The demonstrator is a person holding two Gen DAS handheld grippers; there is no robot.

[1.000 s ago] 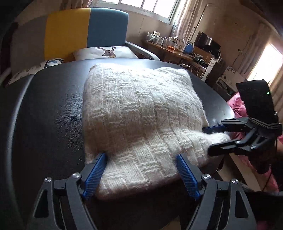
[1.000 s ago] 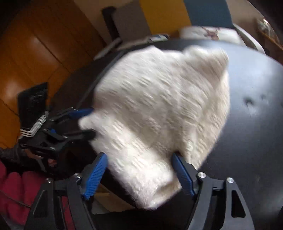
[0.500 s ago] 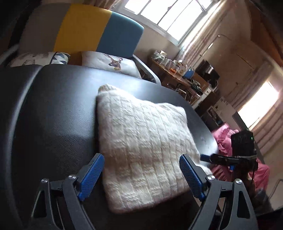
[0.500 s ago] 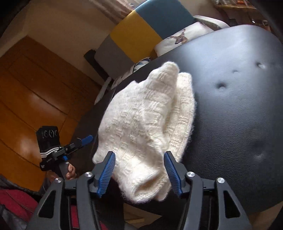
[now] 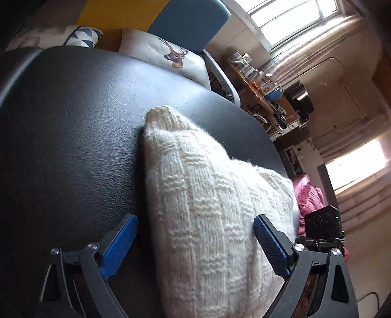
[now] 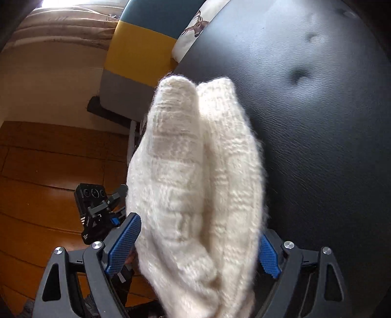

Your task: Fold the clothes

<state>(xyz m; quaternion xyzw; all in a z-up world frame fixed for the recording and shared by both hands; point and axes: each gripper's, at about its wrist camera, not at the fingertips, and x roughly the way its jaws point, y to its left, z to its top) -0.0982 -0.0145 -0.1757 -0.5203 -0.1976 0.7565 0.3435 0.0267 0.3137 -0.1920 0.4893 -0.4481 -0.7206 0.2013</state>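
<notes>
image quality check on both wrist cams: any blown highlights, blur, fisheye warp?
Left wrist: windows and the bright opening clip to white; the sweater is sharp; the black table shows soft glare, its edge bowed by the fisheye. Right wrist: sweater slightly overexposed, near end soft; dark vignette in the corners.

The folded sweater [image 5: 210,208] lies on the table [image 5: 68,137], running from the frame centre to the lower edge, between the fingers [image 5: 119,244] of the left gripper [image 5: 195,244]. Behind the table, at the upper centre, a cushion [image 5: 168,56] rests on a sofa [image 5: 185,17].
</notes>
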